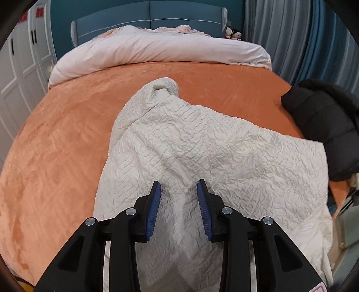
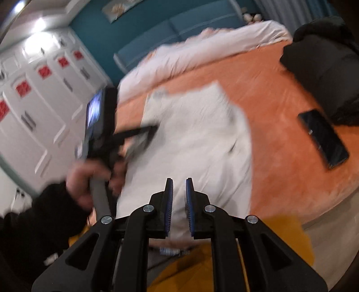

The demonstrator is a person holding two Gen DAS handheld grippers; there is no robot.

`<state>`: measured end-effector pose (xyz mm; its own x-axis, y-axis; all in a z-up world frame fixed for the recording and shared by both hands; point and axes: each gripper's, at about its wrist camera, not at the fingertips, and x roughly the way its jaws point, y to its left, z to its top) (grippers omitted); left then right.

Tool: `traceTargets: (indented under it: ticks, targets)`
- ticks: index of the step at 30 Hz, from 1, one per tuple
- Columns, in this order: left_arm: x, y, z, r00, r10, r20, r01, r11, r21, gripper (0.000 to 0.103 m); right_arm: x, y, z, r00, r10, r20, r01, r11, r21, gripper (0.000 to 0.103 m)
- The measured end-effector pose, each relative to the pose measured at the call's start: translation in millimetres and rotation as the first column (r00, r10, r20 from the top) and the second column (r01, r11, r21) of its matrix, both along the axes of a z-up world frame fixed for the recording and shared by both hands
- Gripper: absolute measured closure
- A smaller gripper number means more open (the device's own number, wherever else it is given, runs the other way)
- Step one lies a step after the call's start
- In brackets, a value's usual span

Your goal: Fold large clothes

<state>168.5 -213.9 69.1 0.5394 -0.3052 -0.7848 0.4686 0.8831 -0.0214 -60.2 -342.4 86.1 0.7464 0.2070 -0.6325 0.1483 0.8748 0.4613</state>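
Two views covered the scene. Left wrist view: the left claw (image 1: 179, 187) stood apart, pads clear, above the cream crinkled garment (image 1: 202, 152) spread on the orange bed (image 1: 56, 146), beside a black jacket (image 1: 325, 125). Right wrist view, blurred: the right claw (image 2: 179, 184) stood slightly apart, gripping nothing, over the garment; a phone (image 2: 323, 138) lay nearby.

Teal wall (image 1: 62, 20), padded blue headboard (image 1: 148, 22), orange-covered bed (image 1: 56, 139), white panelled wardrobe doors (image 2: 44, 107), grey-blue curtains (image 1: 291, 33), glaring ceiling light (image 2: 38, 22).
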Motion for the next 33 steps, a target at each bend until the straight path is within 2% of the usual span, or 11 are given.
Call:
traceTargets:
  ticks: [2,5,11,15,19,21,23,25,28,29,33]
  targets:
    - [0.0,-4.8,-2.7,1.000,0.000,0.011,0.000,1.000,0.022,0.072,3.8,8.6,-21.8,0.997,-0.009,-0.080,0.004,0.998,-0.060,0.093]
    - [2.3,-9.9,-10.3,1.000,0.002,0.017,-0.002,1.000,0.028,0.072,3.8,-6.8,-58.6,0.984,-0.050,-0.169,0.049,0.999,-0.014,0.102]
    - [-5.0,-23.8,-24.4,0.996,0.003,0.084,-0.007,0.999,0.054,0.071,15.1,-12.4,-89.7,0.959,-0.051,-0.278,0.044,0.999,-0.031,0.103]
    - [-2.4,-30.9,-37.1,0.993,0.008,0.122,-0.018,0.997,0.075,0.071,21.3,-23.3,-102.5,0.951,-0.039,-0.306,0.054,0.998,0.039,0.103]
    - [2.8,-33.5,-40.5,0.992,0.019,0.122,-0.030,0.996,0.084,0.071,15.5,-23.5,-89.6,0.956,-0.055,-0.289,0.065,0.998,0.024,0.103]
    - [1.9,-29.2,-33.7,0.993,0.019,0.112,-0.028,0.997,0.071,0.069,7.0,-24.5,-69.0,0.964,-0.091,-0.250,0.100,0.995,0.023,0.098]
    - [0.3,-18.5,-19.8,0.996,0.024,0.084,-0.026,0.999,0.023,0.066,1.5,-25.5,-39.8,0.978,-0.116,-0.171,0.119,0.993,0.009,0.098]
    - [0.4,-3.5,-4.0,0.998,0.036,0.045,-0.034,0.998,-0.052,0.056,4.4,-26.0,-5.9,0.987,-0.134,-0.091,0.132,0.991,-0.035,0.095]
    - [7.0,16.6,23.2,0.996,0.082,0.046,-0.075,0.988,-0.133,0.054,24.6,-30.3,28.2,0.989,-0.147,0.001,0.147,0.988,-0.047,0.073]
    - [12.1,20.8,31.0,0.994,0.100,0.053,-0.091,0.985,-0.148,0.053,32.6,-32.4,33.4,0.987,-0.159,0.021,0.160,0.985,-0.057,0.068]
    - [55.0,35.5,52.7,0.979,0.198,0.044,-0.186,0.963,-0.197,0.049,73.3,-36.7,33.0,0.976,-0.212,0.055,0.217,0.969,-0.119,0.068]
